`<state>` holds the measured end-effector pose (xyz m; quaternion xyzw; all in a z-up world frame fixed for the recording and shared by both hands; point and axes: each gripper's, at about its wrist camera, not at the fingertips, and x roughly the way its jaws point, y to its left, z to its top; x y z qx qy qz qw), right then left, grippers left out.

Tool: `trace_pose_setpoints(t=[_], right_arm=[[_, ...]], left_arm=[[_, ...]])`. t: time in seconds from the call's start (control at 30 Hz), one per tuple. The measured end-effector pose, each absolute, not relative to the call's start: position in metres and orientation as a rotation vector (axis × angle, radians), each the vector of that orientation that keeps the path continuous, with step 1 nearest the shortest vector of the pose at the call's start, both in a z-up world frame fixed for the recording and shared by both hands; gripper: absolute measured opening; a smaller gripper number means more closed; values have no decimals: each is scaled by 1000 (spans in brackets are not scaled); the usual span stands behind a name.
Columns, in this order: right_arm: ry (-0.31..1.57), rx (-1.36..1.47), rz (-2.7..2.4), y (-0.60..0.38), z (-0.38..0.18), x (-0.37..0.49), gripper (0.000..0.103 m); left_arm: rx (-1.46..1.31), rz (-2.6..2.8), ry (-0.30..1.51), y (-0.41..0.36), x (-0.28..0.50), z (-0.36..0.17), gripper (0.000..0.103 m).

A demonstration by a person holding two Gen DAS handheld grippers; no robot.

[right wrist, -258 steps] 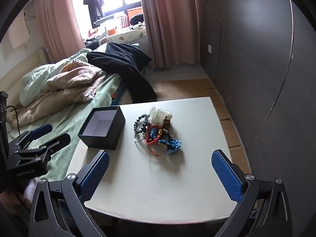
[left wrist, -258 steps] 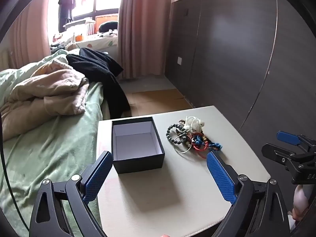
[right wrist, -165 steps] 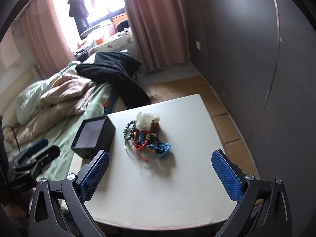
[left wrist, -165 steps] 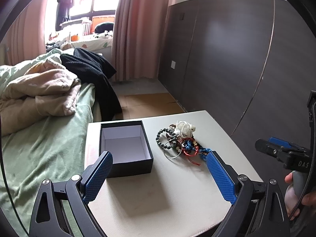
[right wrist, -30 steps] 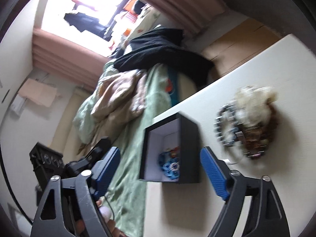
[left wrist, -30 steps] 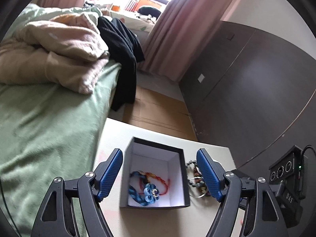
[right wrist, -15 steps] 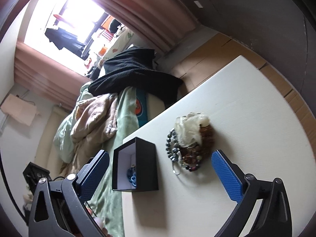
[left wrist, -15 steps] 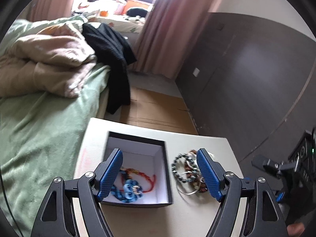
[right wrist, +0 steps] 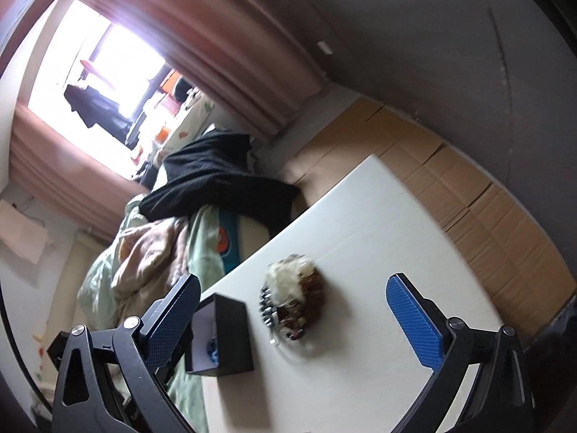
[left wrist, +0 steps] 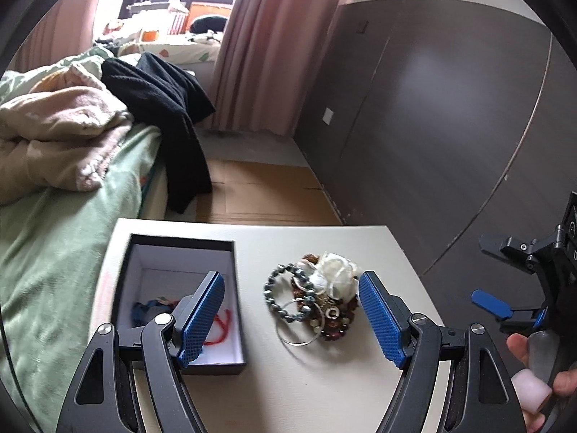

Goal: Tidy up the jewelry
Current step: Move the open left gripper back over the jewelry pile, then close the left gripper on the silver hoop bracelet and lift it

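A black box (left wrist: 180,249) with a white inside stands on the left of the white table (left wrist: 288,389). A blue and red cord bracelet (left wrist: 151,306) lies in it. A pile of jewelry (left wrist: 313,299) with a grey bead bracelet (left wrist: 277,296), dark red beads and a white piece lies right of the box. My left gripper (left wrist: 292,319) is open and empty, hovering above the pile. My right gripper (right wrist: 292,319) is open and empty, tilted, above the pile (right wrist: 294,305) and the box (right wrist: 223,339). The right gripper also shows at the right edge of the left wrist view (left wrist: 505,278).
A bed (left wrist: 54,223) with a green sheet, a beige blanket and a black garment (left wrist: 169,108) borders the table's left side. A dark wall panel (left wrist: 432,126) runs along the right. Cardboard (left wrist: 259,191) covers the floor behind the table. Pink curtains (left wrist: 270,47) hang by the window.
The blue and red cord bracelet has gone from the pile into the box. In the last second both grippers pulled back from the box; the left one now sits over the pile.
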<state>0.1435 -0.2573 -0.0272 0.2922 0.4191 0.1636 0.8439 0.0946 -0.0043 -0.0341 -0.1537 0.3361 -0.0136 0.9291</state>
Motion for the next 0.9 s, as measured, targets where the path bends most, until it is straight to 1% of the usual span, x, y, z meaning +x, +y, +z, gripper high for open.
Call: trace_pose_setpoints(t=[0.17, 0.2, 0.23, 0.3, 0.33, 0.4, 0.43, 0.5, 0.7, 0.9], right_arm=[[891, 617, 310, -279, -27, 147, 103], [890, 622, 306, -280, -28, 148, 103], [893, 625, 301, -283, -28, 149, 102], [912, 619, 289, -286, -32, 150, 100], [929, 615, 282, -286, -34, 152, 99], [961, 624, 273, -287, -40, 153, 97], [978, 634, 271, -288, -44, 154, 97], [994, 638, 265, -289, -48, 156, 96], [1001, 636, 250, -293, -49, 155, 96], [1041, 630, 231, -291, -58, 158, 96]], left_arm=[[-342, -69, 720, -13, 102, -40, 78], [-339, -76, 728, -16, 104, -42, 76], [-336, -84, 733, -18, 106, -43, 74], [-326, -102, 756, -25, 110, -46, 63], [-321, -112, 767, -28, 111, -48, 61], [-299, -119, 792, -36, 114, -52, 50], [-282, -120, 806, -40, 115, -54, 48], [-234, -127, 841, -49, 116, -62, 40], [-174, -119, 895, -56, 115, -78, 30], [-138, -108, 953, -60, 124, -97, 26]])
